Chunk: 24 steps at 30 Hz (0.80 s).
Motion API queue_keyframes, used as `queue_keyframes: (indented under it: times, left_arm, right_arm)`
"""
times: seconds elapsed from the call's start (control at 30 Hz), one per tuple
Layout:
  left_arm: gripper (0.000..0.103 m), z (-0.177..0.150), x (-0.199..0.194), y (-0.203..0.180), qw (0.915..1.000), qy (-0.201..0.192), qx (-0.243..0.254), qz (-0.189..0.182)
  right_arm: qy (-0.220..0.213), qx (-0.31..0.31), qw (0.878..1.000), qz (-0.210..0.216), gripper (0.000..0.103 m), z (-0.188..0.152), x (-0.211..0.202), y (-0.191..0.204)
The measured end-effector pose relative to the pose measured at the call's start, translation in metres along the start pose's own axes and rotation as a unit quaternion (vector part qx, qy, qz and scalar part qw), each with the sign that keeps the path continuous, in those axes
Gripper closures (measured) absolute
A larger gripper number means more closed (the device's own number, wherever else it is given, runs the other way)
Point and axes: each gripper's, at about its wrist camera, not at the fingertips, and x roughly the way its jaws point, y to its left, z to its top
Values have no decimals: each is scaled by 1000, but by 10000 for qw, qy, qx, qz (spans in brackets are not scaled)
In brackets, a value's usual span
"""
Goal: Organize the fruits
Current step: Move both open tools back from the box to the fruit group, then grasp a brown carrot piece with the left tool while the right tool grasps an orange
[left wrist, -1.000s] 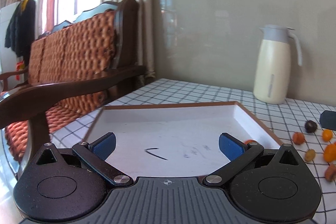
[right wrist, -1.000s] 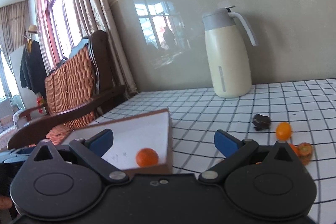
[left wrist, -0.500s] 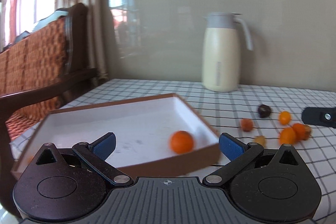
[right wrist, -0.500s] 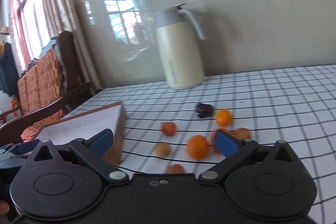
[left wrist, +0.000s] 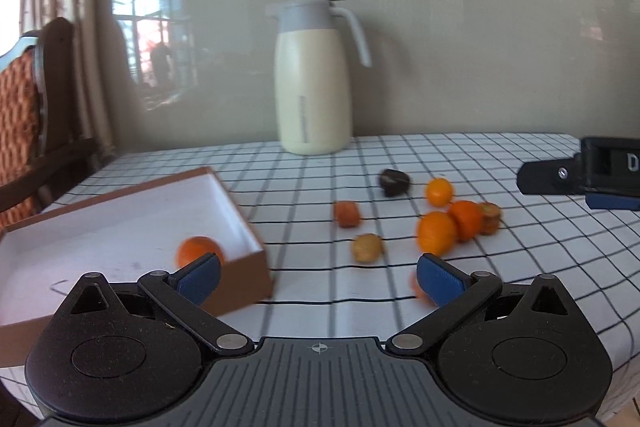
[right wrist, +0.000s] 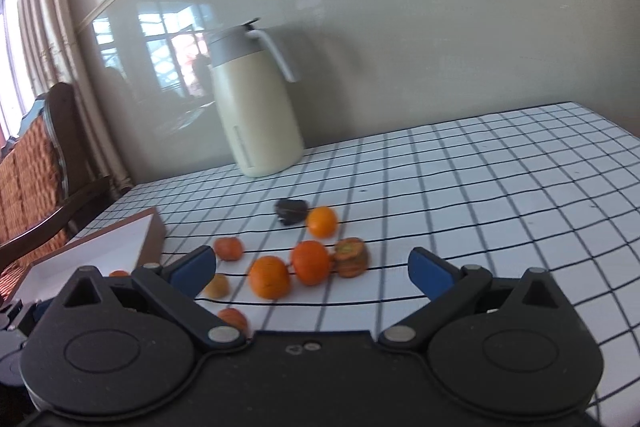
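A brown box with a white inside [left wrist: 120, 219] lies at the table's left, one orange [left wrist: 199, 249] in its near right corner. Several fruits lie loose on the checked cloth to its right: two oranges [left wrist: 437, 231] [right wrist: 270, 276], a small kumquat [left wrist: 439, 191], a dark fruit [right wrist: 291, 211], a tan one [left wrist: 367, 247]. My left gripper [left wrist: 319, 277] is open and empty, over the box's right corner. My right gripper [right wrist: 312, 267] is open and empty, just short of the orange cluster; its tip [left wrist: 576, 179] shows at the right in the left wrist view.
A cream jug with a grey lid [left wrist: 313, 79] stands at the back by the wall. A wooden chair with a woven back [right wrist: 36, 163] is beyond the table's left edge. Bare checked cloth [right wrist: 500, 187] stretches to the right of the fruits.
Both views have swung right, from the box toward the loose fruits. The right gripper now faces the orange cluster; the box has slid to the left of both views. Both stay open.
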Motion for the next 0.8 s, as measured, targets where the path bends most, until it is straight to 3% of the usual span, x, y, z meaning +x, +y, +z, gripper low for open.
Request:
queue_keyframes:
  times: [0.27, 0.8]
  left_arm:
    - [0, -2, 9, -29, 9995, 139, 75, -266]
    - [0, -7, 21, -55, 9989, 245, 90, -380]
  right_arm:
    - [-14, 259, 9996, -131, 6, 2, -1, -16]
    - [3, 281, 9993, -252, 6, 1, -4, -27]
